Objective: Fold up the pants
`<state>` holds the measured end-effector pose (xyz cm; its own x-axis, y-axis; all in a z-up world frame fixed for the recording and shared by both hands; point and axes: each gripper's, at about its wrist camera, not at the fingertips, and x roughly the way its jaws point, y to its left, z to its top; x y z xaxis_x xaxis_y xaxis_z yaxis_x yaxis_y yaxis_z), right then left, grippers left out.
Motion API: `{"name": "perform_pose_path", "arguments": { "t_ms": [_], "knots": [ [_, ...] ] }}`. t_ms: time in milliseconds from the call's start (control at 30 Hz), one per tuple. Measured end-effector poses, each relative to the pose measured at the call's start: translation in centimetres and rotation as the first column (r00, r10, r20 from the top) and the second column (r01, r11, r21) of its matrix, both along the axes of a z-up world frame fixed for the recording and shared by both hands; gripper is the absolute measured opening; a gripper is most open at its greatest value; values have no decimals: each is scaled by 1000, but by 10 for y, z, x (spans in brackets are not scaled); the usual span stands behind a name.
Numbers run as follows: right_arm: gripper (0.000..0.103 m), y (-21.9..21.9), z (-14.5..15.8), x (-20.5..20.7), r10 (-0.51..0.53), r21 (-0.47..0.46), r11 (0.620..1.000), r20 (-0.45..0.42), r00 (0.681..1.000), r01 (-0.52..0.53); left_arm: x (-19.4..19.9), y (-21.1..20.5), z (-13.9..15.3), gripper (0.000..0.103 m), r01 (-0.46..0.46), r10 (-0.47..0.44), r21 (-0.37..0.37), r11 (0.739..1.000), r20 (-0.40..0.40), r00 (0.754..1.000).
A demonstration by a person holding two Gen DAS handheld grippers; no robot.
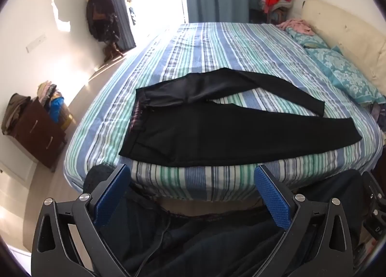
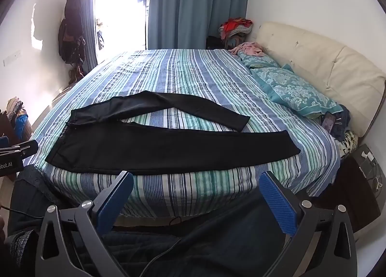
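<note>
Black pants (image 1: 193, 132) lie spread flat near the front edge of the striped bed (image 1: 205, 42), waistband to the left, both legs running right with a gap between them. The same pants (image 2: 156, 146) show in the right wrist view. My left gripper (image 1: 193, 175) hangs open in front of the bed's near edge, short of the pants, with nothing between its blue pads (image 1: 271, 195). My right gripper (image 2: 197, 180) is likewise open and empty, below the near leg. The left gripper's body (image 2: 14, 156) shows at the left edge of the right wrist view.
Teal pillows (image 2: 296, 93) and a cream headboard (image 2: 325, 64) lie at the right. A pink garment (image 2: 248, 48) sits at the bed's far corner, with a clothes pile (image 2: 236, 27) behind. A brown dresser (image 1: 36, 129) stands left. Dark clothing (image 1: 193, 240) lies below the grippers.
</note>
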<state>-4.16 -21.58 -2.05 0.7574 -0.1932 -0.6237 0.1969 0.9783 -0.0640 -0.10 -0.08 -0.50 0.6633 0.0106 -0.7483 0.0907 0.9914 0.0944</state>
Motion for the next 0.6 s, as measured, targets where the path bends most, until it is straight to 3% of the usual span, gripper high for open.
{"name": "perform_pose_path", "arguments": {
  "t_ms": [600],
  "knots": [
    [103, -2, -1, 7, -14, -33, 999, -16, 1000, 13, 7, 3, -4, 102, 5, -4, 6, 1000, -31, 1000]
  ]
}}
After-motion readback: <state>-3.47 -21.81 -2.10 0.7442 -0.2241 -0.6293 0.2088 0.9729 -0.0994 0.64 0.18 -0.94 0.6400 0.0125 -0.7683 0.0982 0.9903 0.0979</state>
